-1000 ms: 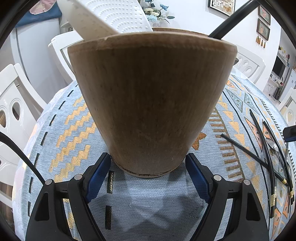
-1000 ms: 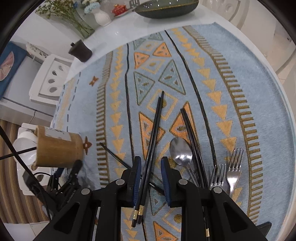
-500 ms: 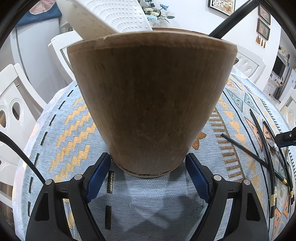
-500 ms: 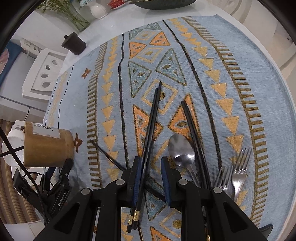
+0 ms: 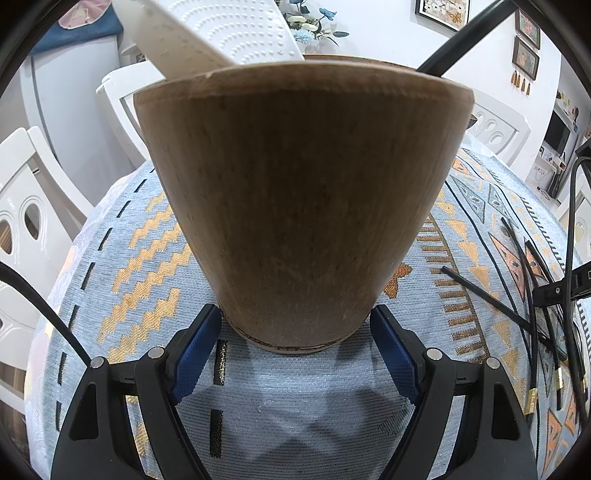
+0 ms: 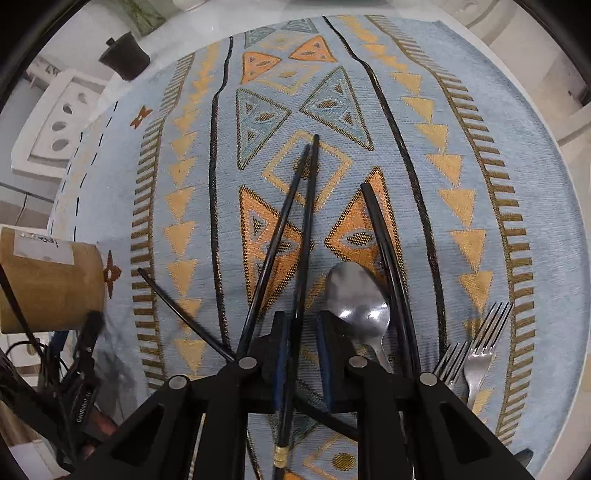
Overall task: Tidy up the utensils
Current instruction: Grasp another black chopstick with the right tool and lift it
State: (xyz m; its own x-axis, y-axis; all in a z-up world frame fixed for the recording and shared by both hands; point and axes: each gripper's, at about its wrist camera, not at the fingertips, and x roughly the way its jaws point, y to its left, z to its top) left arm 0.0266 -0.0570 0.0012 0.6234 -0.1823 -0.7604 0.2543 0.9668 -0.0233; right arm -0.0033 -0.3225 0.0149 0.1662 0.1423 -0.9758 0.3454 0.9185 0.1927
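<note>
Table (image 6: pixel 546 85): round and white, with a blue woven cloth (image 6: pixel 443 236) in orange triangle patterns covering most of it; the bare white top shows at the far edge.
Wooden holder (image 5: pixel 303 199): a tall bamboo utensil cup standing upright near the table's left edge (it fills most of the left wrist view). A white dotted spatula (image 5: pixel 229 33) and a black handle (image 5: pixel 461 44) lean out of its top.
Left gripper (image 5: pixel 295 354): its blue pads sit against both sides of the holder's base, clamped on it.
Right gripper (image 6: pixel 300 354): pointing steeply down over the middle of the cloth, jaws narrow and closing. One chopstick of the black pair (image 6: pixel 295 236) runs between the pads, close to the left one; I cannot tell whether the pads press on it yet. Its twin passes just outside the left finger.
Second chopstick pair (image 6: pixel 384 251): curves past the right finger, just beside the spoon.
Single chopstick (image 6: pixel 177 306): lies slantwise between the holder and the right gripper, its near end hidden under the gripper.
Spoon (image 6: pixel 356 295): steel, bowl up, just right of the right gripper's right finger.
Forks (image 6: pixel 476 343): two, side by side, towards the cloth's right edge (tines pointing away).
Small dark pot (image 6: pixel 123 55): on the bare table near its far left edge, well apart from the utensils.
</note>
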